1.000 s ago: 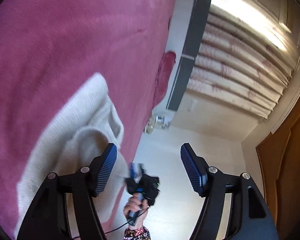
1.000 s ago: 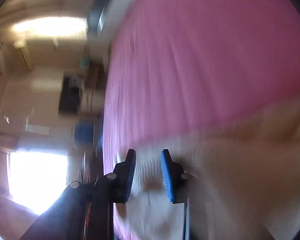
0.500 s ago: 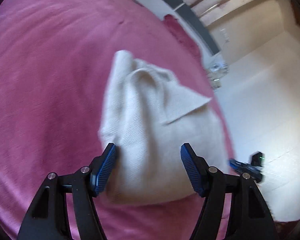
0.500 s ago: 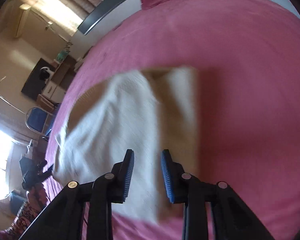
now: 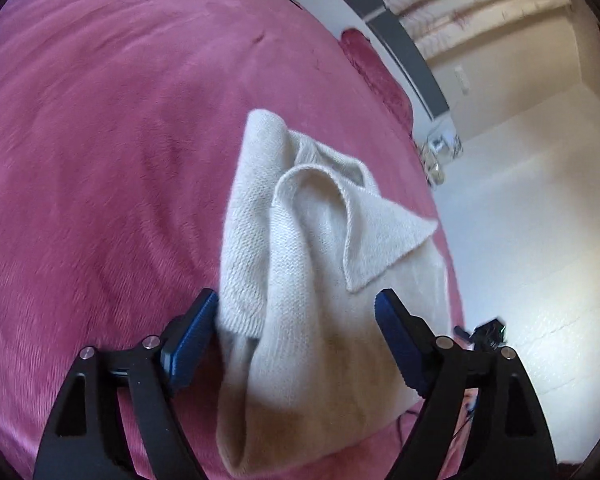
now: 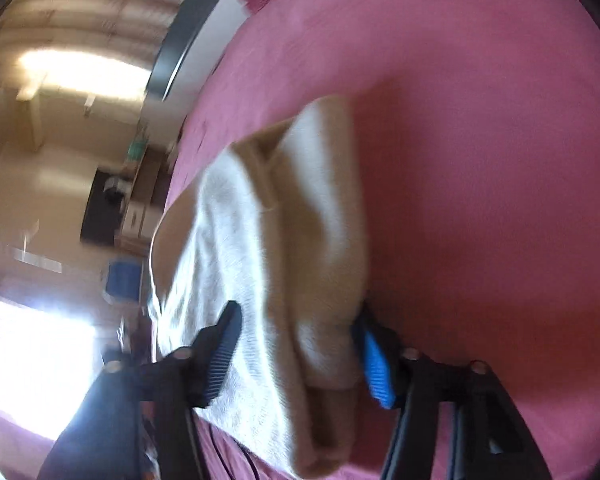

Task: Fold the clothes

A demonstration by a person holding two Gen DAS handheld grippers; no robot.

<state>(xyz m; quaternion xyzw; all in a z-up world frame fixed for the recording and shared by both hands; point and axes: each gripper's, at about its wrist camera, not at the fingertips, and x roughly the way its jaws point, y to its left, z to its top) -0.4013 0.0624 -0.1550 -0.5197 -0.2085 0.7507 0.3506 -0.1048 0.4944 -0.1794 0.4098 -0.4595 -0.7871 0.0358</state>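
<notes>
A cream knitted garment (image 5: 308, 280) lies bunched and partly folded on a pink bedspread (image 5: 100, 160), one corner flap turned over on top. My left gripper (image 5: 296, 320) hangs over its near end. The jaws are opening wide with the cloth between them, and the left pad (image 5: 192, 336) sits at the cloth's edge. In the right wrist view the same garment (image 6: 260, 248) is blurred. My right gripper (image 6: 296, 344) straddles a thick fold of it. Its jaws are opening too, and the blue pad (image 6: 374, 368) sits against the fold's side.
The bed's edge runs down the right of the left wrist view, with pale floor (image 5: 532, 240) beyond it. A dark headboard (image 5: 404, 52) and curtains (image 5: 460, 8) stand at the far end. Past the edge sits a dark device with a green light (image 5: 484, 332). Furniture and a bright window (image 6: 32, 360) fill the right view's left side.
The left view rolled from the room and floor onto the garment, and its jaws widened. The right gripper moved in on the fold, and its jaws spread from narrow to wide.
</notes>
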